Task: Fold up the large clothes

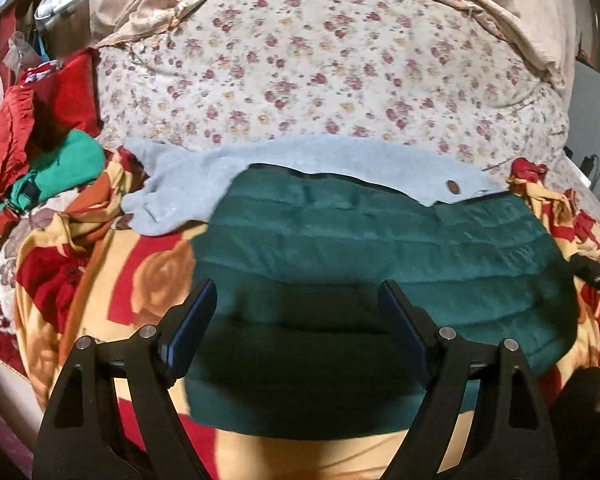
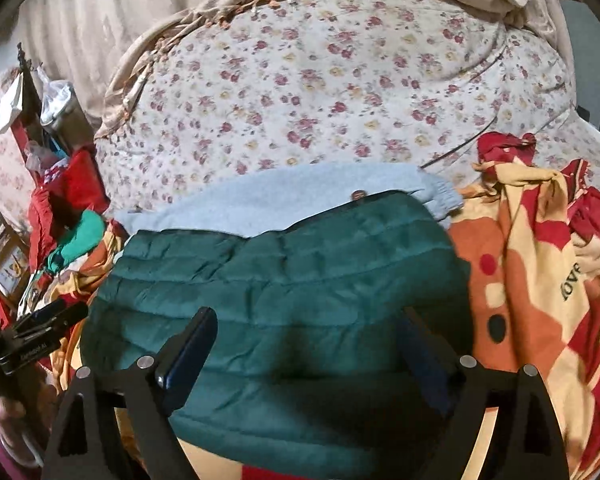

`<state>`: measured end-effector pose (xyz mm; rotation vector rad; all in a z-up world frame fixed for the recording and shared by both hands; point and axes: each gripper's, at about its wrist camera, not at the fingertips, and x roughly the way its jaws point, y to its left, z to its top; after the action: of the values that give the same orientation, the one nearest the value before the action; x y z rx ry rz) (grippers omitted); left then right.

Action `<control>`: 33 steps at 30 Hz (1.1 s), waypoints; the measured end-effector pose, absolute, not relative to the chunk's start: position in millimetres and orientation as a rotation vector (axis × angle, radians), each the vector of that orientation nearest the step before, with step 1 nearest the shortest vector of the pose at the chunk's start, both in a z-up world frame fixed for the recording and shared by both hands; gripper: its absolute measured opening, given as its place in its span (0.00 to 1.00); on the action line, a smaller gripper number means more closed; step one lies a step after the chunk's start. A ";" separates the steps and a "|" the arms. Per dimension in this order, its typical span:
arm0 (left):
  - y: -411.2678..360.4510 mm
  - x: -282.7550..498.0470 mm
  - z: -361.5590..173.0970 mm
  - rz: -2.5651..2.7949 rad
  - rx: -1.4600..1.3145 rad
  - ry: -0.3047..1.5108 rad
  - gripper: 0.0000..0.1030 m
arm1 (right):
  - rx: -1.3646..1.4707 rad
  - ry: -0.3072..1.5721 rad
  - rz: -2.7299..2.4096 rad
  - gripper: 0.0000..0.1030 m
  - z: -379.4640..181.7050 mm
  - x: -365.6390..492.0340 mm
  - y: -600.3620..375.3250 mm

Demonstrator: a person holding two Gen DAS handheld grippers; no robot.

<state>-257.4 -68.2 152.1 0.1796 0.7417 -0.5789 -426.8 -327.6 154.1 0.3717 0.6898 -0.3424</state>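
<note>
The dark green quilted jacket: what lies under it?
A light blue fleece garment shows past its far edge, and a red-and-yellow patterned blanket beside it. Whatever lies beneath its middle is covered.

- Left gripper (image 1: pixel 298 304): matte black triangular finger arms with cut-out windows, and a round silver pin head at each pivot.
- Its pads (image 1: pixel 194 322) are dark blue, flat and rectangular.
- Right gripper (image 2: pixel 306 336): same black arms, silver pins, blue pads (image 2: pixel 188 354).
- At nine o'clock in the right wrist view, small white lettering marks the left gripper's black body.
</note>
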 end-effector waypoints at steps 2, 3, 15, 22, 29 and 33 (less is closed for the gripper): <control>-74.7 -265.4 152.3 -0.587 0.185 0.738 0.80 | 0.362 0.690 -0.341 0.86 152.4 -426.5 -319.2; -77.5 -268.8 152.6 -0.589 0.187 0.739 0.80 | 0.358 0.691 -0.342 0.86 150.8 -425.5 -315.4; -83.7 -291.1 153.0 -0.578 0.174 0.697 0.80 | 0.313 0.699 -0.349 0.90 142.1 -418.4 -280.6; -83.9 -295.0 151.5 -0.562 0.184 0.675 0.80 | 0.265 0.701 -0.361 0.92 142.2 -414.5 -268.8; -82.8 -294.9 147.2 -0.547 0.170 0.679 0.80 | 0.259 0.694 -0.375 0.92 141.2 -413.7 -265.4; -84.1 -295.6 143.5 -0.538 0.179 0.677 0.80 | 0.252 0.698 -0.370 0.92 138.7 -412.5 -263.3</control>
<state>-295.6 -84.1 143.5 0.1789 0.6769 -0.5384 -412.5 -263.3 138.7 0.2524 0.6977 -0.3703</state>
